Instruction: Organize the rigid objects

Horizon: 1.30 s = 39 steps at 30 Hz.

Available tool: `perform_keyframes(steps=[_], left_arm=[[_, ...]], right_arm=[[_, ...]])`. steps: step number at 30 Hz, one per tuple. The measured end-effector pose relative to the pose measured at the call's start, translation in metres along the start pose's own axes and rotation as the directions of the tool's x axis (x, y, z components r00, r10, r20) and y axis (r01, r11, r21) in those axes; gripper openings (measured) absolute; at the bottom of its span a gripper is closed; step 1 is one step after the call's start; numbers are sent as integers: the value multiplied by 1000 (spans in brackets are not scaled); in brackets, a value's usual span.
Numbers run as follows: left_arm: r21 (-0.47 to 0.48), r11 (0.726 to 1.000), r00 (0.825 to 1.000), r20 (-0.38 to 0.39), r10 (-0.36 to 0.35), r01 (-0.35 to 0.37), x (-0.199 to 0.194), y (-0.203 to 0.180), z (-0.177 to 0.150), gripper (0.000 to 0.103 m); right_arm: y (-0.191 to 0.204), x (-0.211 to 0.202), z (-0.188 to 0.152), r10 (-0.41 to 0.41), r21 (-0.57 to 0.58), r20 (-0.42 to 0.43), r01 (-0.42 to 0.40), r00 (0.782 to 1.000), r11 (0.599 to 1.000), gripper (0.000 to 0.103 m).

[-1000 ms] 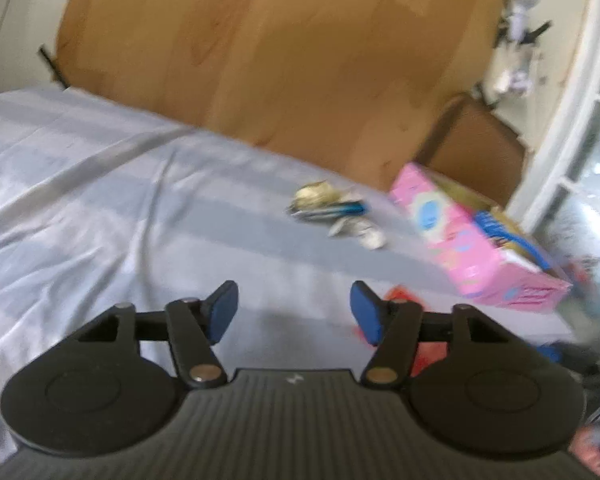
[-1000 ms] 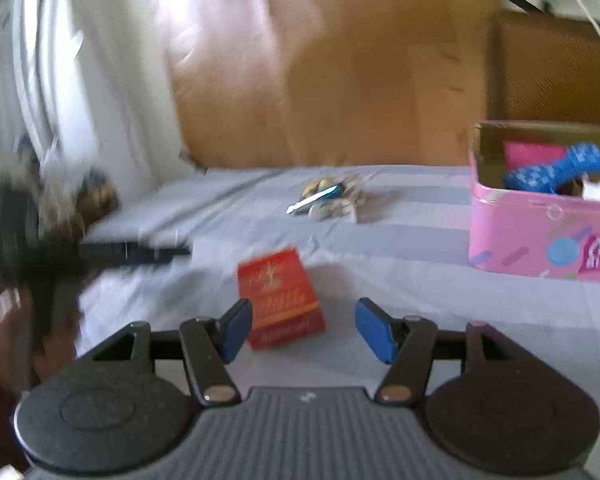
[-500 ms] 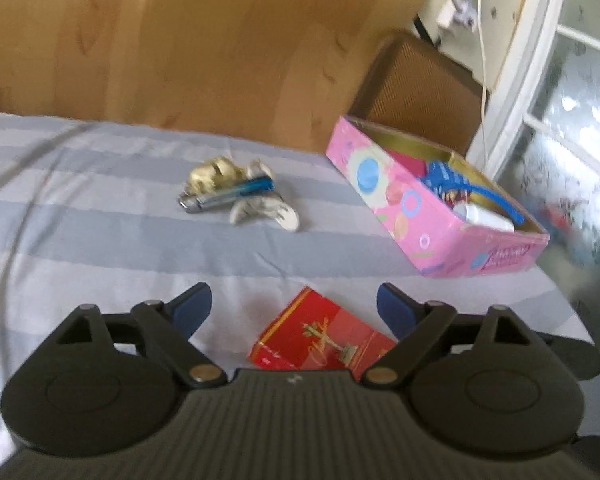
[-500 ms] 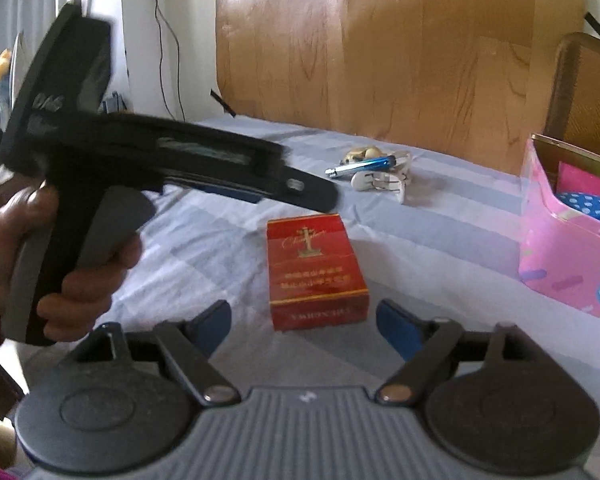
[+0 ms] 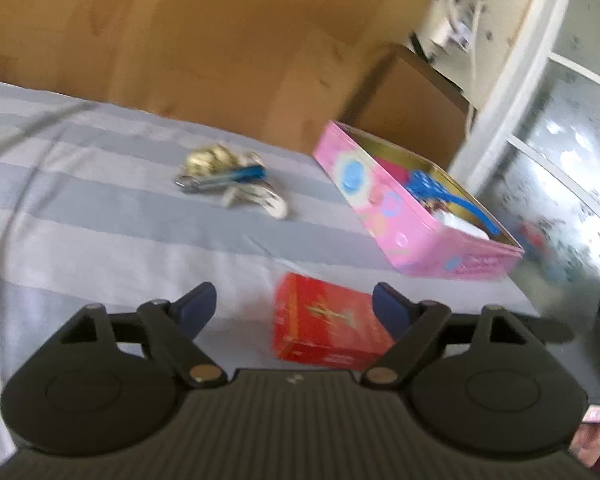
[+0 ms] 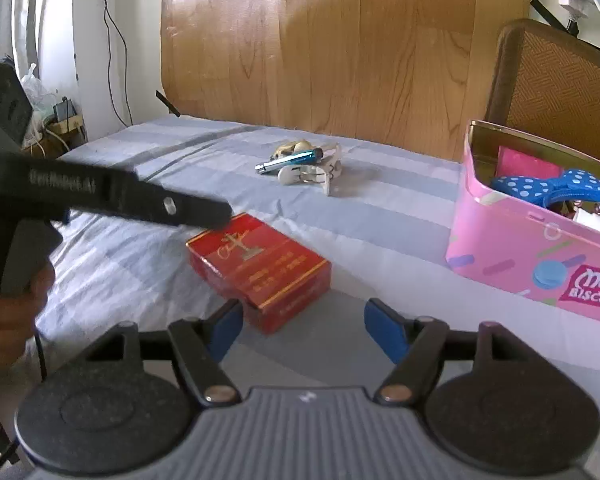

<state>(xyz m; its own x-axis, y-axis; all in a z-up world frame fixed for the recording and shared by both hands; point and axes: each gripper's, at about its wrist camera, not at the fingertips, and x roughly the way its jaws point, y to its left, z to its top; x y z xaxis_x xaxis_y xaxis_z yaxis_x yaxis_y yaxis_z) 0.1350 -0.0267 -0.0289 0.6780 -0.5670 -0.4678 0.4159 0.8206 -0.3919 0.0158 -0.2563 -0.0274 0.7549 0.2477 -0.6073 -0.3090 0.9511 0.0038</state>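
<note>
red box [image 5: 324, 322]: lies flat on striped sheet [image 5: 100, 208], between both grippers, near pink tin [image 5: 400, 224]
left gripper [image 5: 292, 304]: jaws wide, nothing held; box sits just ahead betw the pads, not touched
right gripper [image 6: 302, 322]: jaws closing, empty; box corner just ahead of left pad
handling: prob light, stiff card, glossy so may slip; crushes if squeezed hard
grip spot: across the long side faces, mid-length
small clutter [image 6: 300, 164]: further back, well apart from the box
</note>
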Motion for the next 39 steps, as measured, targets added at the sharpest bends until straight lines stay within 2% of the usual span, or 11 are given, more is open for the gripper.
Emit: perform_keyframes(steps=[8,13,14,17,21,27,30,31,34,36,39], left_arm=[[-30,999,1000,-11,-10,10,3,7,5,85],[-2,999,996,-85,-32,32,24,-2,-6,45],[1,999,995,-93,-40,40,25,-6,-8,46],[34,999,998,-67,-4,6,19,-22,-1,46],[68,996,999,-19,-48,49,20,-52,27,46],[202,972,993,-12,-121,121,76,-130,66,46],[234,960,988,-31,-151,154,115,-159,75,47],[244,957,988,-37,-150,155,128,-167,76,54],[297,952,996,-52,-66,78,160,-183,73,63],[292,955,999,-42,-31,42,158,-180,70,62],[274,959,997,-9,-71,71,119,-161,61,64]], right_arm=[[8,-2,0,4,-20,3,-4,1000,1000,70],[11,6,3,31,-36,2,-31,1000,999,65],[12,9,4,53,-45,3,-53,999,998,45],[13,10,5,38,-59,32,-36,999,998,44],[-8,-15,14,31,-41,146,-25,989,999,44],[-75,-43,33,-106,14,246,106,963,994,45],[-114,-46,38,-183,57,242,175,953,983,45],[-127,-45,40,-198,77,231,185,952,980,46],[-157,-27,45,-278,100,202,262,939,960,50],[-170,-11,44,-391,90,159,381,907,920,53],[-183,-18,35,-363,182,188,331,912,926,52]])
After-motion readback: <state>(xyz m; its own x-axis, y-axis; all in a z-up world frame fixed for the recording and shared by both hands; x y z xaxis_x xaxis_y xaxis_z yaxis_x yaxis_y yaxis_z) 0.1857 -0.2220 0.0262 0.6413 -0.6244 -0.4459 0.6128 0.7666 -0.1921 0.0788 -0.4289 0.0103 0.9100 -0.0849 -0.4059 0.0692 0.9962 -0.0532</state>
